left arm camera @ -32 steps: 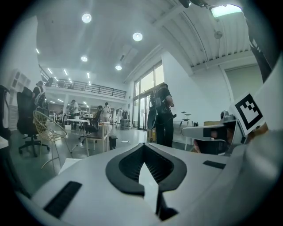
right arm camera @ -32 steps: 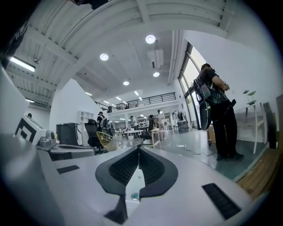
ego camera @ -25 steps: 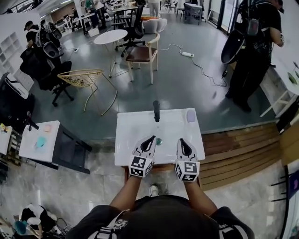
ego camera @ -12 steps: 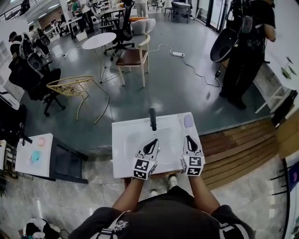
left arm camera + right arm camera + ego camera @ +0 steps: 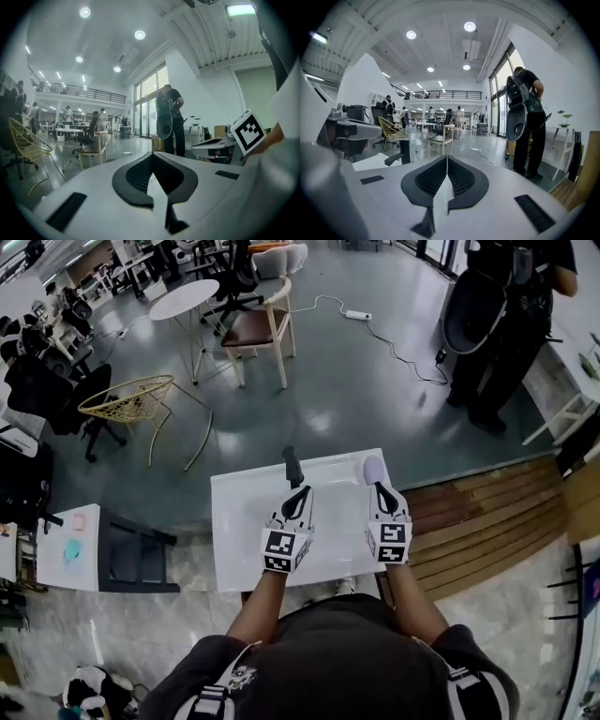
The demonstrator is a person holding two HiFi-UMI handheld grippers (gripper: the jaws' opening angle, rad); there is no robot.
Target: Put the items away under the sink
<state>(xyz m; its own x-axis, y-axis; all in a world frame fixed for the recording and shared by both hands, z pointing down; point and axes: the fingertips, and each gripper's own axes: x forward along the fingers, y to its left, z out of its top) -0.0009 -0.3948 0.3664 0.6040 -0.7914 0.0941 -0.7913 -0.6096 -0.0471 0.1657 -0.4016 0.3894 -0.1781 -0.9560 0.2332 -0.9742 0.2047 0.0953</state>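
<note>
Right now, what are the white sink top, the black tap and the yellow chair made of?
The sink top is plain white and smooth with a soft sheen, so probably ceramic or a moulded stone-like material. The tap is dull black with no shine, likely metal with a matte coating. The yellow chair has a see-through lattice seat on thin legs: painted wire, or perhaps woven cane.
</note>
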